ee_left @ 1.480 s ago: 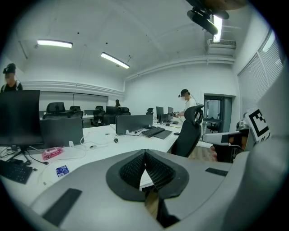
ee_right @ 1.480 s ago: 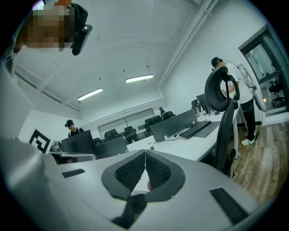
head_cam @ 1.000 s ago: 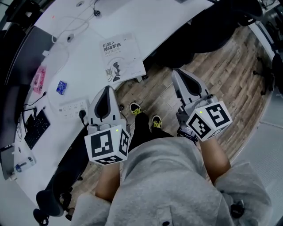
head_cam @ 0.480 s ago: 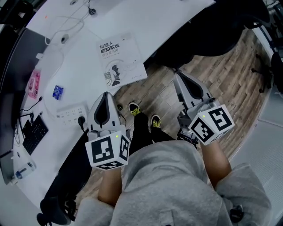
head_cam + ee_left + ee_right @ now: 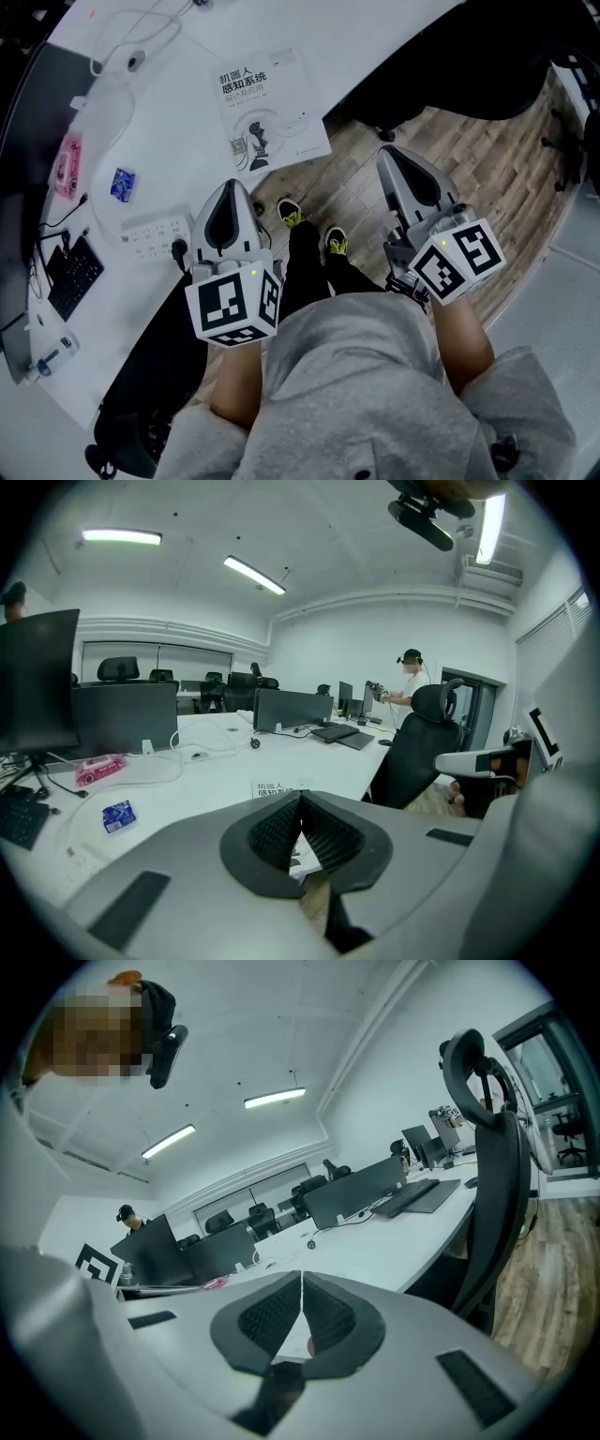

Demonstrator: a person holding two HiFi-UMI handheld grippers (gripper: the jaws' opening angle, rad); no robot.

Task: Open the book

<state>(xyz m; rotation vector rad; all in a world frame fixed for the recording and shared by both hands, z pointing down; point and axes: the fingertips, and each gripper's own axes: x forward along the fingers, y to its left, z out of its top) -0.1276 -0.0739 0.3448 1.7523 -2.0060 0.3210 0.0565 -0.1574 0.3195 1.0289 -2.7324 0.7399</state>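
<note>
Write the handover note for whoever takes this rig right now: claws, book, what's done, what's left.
Left claw: shut, empty, in the air short of the book.
Right claw: shut, empty, over the floor off the desk edge.
Book: closed, cover up, flat on the desk near its edge, ahead of the left claw.
Done: nothing; neither claw is touching the book.
Left: bring the claws to the book, catch the cover's edge and open it.
</note>
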